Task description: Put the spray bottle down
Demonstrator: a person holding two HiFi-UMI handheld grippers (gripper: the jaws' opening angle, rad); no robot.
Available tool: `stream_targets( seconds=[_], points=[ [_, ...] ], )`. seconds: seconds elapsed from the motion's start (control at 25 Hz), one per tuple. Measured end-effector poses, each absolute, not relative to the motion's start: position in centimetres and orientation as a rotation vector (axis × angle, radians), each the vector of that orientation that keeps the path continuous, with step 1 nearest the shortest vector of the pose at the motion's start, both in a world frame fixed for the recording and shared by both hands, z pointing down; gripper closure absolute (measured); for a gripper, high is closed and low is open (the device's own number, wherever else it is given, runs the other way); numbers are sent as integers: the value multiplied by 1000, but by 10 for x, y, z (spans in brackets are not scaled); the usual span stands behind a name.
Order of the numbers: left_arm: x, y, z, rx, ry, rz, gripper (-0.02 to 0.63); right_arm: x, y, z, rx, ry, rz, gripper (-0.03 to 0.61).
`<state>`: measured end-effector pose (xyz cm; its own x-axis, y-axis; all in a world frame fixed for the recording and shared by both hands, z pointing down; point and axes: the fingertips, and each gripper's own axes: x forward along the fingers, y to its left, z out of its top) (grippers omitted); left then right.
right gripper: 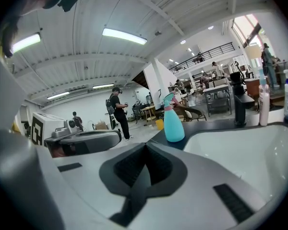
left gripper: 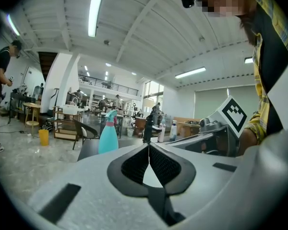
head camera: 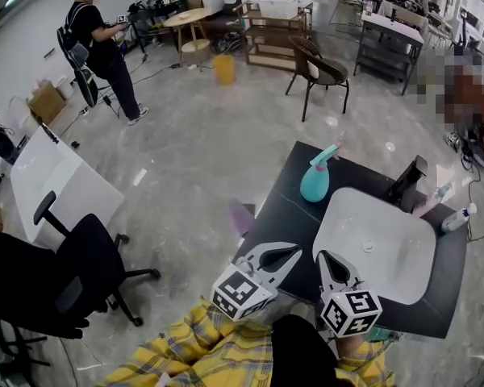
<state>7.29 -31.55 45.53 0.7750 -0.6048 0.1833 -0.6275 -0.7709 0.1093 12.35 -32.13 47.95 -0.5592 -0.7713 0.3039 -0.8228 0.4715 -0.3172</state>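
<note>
Dark surface [head camera: 284, 216], teal spray bottle [head camera: 315, 182] stood upright at its far edge, left gripper [head camera: 297, 251] and right gripper [head camera: 322, 255] near, fingers closed, empty.

Spray bottle [head camera: 315, 182]: smooth teal plastic with a slight sheen, at eleven o'clock from the basin.
Basin [head camera: 387, 256]: white, smooth, glossy.
Table top [head camera: 286, 216]: dark, flat, matt.
Floor [head camera: 202, 151]: grey, polished, with soft reflections.
Left gripper [left gripper: 149, 146]: pale grey plastic shell, matt and faintly grainy; black pads [left gripper: 134, 166], finely ribbed.
Right gripper [right gripper: 145, 146]: the same matt grey plastic.
Sleeve [head camera: 218, 353]: yellow checked cloth, at six o'clock.
</note>
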Motion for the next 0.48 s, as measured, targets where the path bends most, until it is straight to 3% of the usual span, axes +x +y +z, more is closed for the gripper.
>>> stream_targets(
  seconds=[0.48],
  points=[
    [41,-257,457,2811,-910,201,604,90,-259,473,1487,-2557,626,574]
  ],
)
